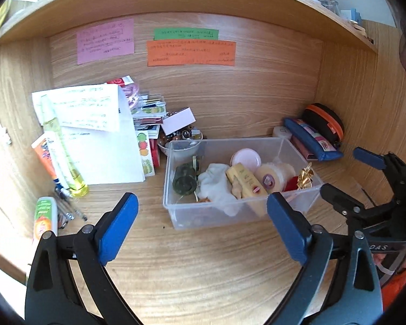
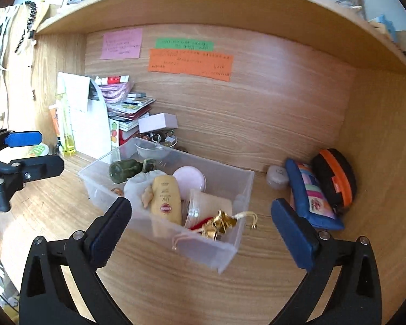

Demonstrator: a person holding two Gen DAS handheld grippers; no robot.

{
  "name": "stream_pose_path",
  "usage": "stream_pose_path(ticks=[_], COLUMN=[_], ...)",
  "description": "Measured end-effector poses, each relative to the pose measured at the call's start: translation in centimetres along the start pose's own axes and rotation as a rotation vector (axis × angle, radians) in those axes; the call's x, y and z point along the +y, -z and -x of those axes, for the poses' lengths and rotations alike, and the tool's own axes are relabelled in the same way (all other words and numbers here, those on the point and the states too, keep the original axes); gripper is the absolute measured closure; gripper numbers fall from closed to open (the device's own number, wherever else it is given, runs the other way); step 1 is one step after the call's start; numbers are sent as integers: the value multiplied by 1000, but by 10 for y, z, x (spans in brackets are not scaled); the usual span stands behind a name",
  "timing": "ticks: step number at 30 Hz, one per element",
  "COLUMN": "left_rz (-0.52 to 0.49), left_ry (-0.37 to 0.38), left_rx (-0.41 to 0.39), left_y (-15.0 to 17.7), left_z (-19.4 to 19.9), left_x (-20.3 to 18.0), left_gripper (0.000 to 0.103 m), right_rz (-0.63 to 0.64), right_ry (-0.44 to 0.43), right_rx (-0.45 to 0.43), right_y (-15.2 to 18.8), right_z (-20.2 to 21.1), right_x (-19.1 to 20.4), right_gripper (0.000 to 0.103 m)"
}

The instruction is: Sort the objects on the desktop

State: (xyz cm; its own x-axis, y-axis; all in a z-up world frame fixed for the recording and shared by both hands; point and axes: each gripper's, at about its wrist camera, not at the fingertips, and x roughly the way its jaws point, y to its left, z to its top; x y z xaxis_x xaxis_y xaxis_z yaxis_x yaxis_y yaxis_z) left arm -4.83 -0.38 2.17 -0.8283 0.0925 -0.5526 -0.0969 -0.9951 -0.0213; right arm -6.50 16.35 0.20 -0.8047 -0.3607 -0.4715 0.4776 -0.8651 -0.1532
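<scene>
While both claws stand spread wide with nothing between their pads, we find the clear plastic bin (image 1: 241, 184) resting on the wooden counter (image 1: 203, 270), apart from either tool.

From the left wrist view, the left claw (image 1: 203, 224) is angled down toward the bin's near wall, its blue pads framing that wall without touching it. Inside the bin we note a dark green jar (image 1: 185, 180) lying on its side, a white cloth (image 1: 216, 187), a yellow sunscreen tube (image 1: 247, 181), a pink-lidded jar (image 1: 245, 157) and a gold ornament (image 1: 305, 176). We judge these were gathered there as one sorted group. To the left, white papers (image 1: 100, 140) lean against a stack of booklets, with a yellow-green bottle (image 1: 65, 159) propped on them and pens lying beside its base on the counter. A blue pencil case (image 1: 311, 140) and an orange-trimmed black pouch (image 1: 324, 122) are tucked into the right corner. The right claw (image 1: 349, 170) appears at the right edge, likewise empty.

From the right wrist view, the right claw (image 2: 200, 233) points down at the bin's near corner (image 2: 224, 254), fully opened and holding nothing. The left claw (image 2: 38, 149) enters at the left edge, level with the bin's far end. Both hands appear poised just clear of the bin; we judge that the loose items on the left remain to be sorted.
</scene>
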Motion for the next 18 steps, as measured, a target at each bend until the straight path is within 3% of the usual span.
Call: stream_pose_path(ticks=[10,18], left_rz=[-28,-4], left_ry=[-95,-64], left_rx=[-61,-19], left_y=[25,42], left_z=[35,24], left_x=[-23,-30], left_gripper=[1,1], right_rz=[-58,-59], right_ry=[-3,33], right_rx=[-14,8], right_y=[25,37], right_z=[38,43], right_x=[2,7], right_gripper=[0,0])
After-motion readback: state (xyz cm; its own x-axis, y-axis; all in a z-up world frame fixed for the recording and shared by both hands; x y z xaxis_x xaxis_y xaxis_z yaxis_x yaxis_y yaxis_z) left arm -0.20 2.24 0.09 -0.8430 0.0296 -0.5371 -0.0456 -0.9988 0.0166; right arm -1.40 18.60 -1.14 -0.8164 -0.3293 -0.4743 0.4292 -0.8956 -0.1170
